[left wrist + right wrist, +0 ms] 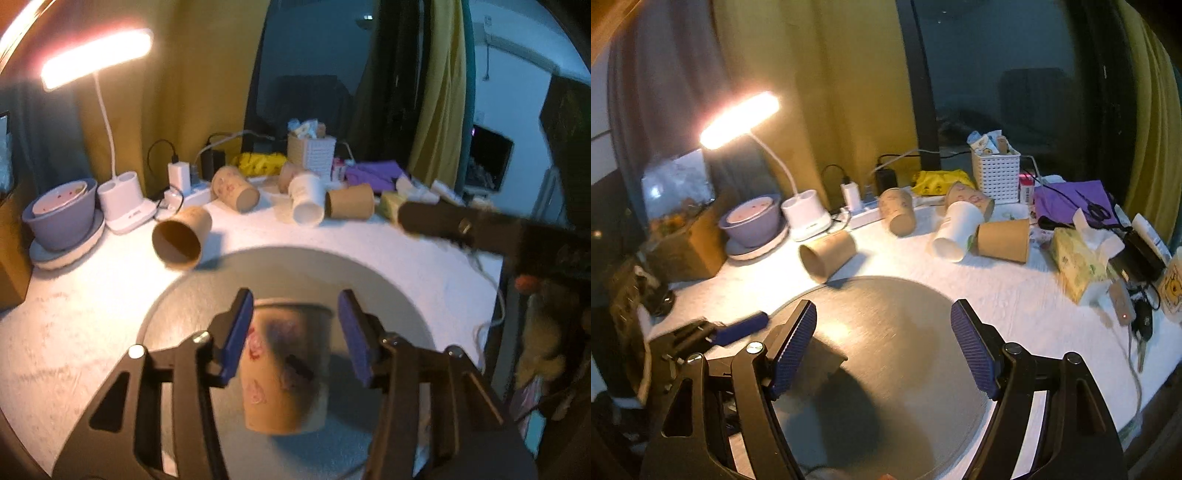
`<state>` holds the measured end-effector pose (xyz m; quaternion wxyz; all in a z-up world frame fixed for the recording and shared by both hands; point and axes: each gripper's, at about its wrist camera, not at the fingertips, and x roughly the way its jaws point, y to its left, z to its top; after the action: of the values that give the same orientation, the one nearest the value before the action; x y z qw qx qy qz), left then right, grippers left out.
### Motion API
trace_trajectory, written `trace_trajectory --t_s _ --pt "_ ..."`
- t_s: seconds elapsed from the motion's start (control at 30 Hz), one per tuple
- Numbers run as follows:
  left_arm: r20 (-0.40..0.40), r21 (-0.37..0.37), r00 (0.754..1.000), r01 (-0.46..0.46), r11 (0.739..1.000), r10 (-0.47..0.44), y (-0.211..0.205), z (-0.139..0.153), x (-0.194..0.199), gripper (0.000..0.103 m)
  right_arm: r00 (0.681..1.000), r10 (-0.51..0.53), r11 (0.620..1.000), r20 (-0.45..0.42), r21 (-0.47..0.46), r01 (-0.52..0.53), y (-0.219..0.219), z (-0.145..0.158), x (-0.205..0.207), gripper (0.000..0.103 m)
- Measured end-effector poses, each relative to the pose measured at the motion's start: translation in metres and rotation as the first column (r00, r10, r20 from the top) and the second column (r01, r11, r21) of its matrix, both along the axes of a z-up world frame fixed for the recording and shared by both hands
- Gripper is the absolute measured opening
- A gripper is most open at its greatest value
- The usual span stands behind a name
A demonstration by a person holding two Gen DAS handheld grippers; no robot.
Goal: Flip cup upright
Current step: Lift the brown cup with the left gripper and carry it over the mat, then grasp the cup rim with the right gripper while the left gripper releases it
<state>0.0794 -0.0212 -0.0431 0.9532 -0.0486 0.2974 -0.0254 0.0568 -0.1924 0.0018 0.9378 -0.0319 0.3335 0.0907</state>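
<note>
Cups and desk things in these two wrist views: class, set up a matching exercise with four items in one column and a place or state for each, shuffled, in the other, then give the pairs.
Items
1. patterned paper cup
2. white cup
3. desk lamp
4. purple bowl

Places or states
A. switched on, glowing
B. between the fingers of the left gripper, over the grey round mat
C. on a plate at the back left of the table
D. lying on its side beside a plain brown cup

Pairs: 1-B, 2-D, 3-A, 4-C

left hand-held gripper (295, 332): jaws apart | right hand-held gripper (884, 349): jaws wide
</note>
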Motion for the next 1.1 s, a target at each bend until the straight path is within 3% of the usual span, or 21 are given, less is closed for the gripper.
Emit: trace_trajectory --t_s 0.1,0.27,0.33,0.5,0.77,0.83,0.87,1.1 --pt "-0.053 -0.012 0.999 -0.005 1.0 0.004 -0.002 -0.017 -0.003 0.044 1.0 0.004 1.0 -0.024 0.015 -0.004 0.002 -0.009 -0.014 0.078" --pt "-0.068 -0.051 0.997 -0.034 0.998 0.03 0.006 -0.02 -0.012 0.046 0.996 -0.019 0.999 -0.088 0.033 0.022 -0.004 -0.032 -0.025 0.078" --pt "-0.086 -0.063 0.996 -0.044 0.997 0.038 0.009 -0.022 -0.012 0.049 0.995 -0.02 0.999 -0.102 0.047 0.025 -0.007 -0.038 -0.027 0.078" --pt "-0.163 -0.086 0.986 -0.049 0.995 0.035 0.01 -0.035 -0.012 0.068 0.992 -0.022 0.998 -0.123 0.057 0.029 -0.01 -0.044 -0.023 0.078" --pt "-0.292 -0.13 0.956 -0.008 0.991 -0.031 0.007 -0.061 -0.01 0.071 0.989 -0.014 0.997 -0.148 0.073 0.025 -0.006 -0.053 -0.02 0.078" --pt "-0.279 -0.127 0.96 0.0 0.992 -0.036 0.007 -0.063 -0.013 0.07 0.988 -0.006 0.997 -0.157 0.075 0.018 -0.003 -0.056 -0.019 0.078" --pt "-0.275 -0.128 0.961 0.004 0.992 -0.04 0.007 -0.062 -0.014 0.061 0.987 -0.003 0.997 -0.161 0.076 0.015 -0.002 -0.056 -0.019 0.078" --pt "-0.151 -0.1 0.987 0.036 0.994 -0.051 0.002 -0.045 -0.022 0.06 0.982 0.06 0.991 -0.18 0.126 -0.038 0.01 -0.055 -0.02 0.078"
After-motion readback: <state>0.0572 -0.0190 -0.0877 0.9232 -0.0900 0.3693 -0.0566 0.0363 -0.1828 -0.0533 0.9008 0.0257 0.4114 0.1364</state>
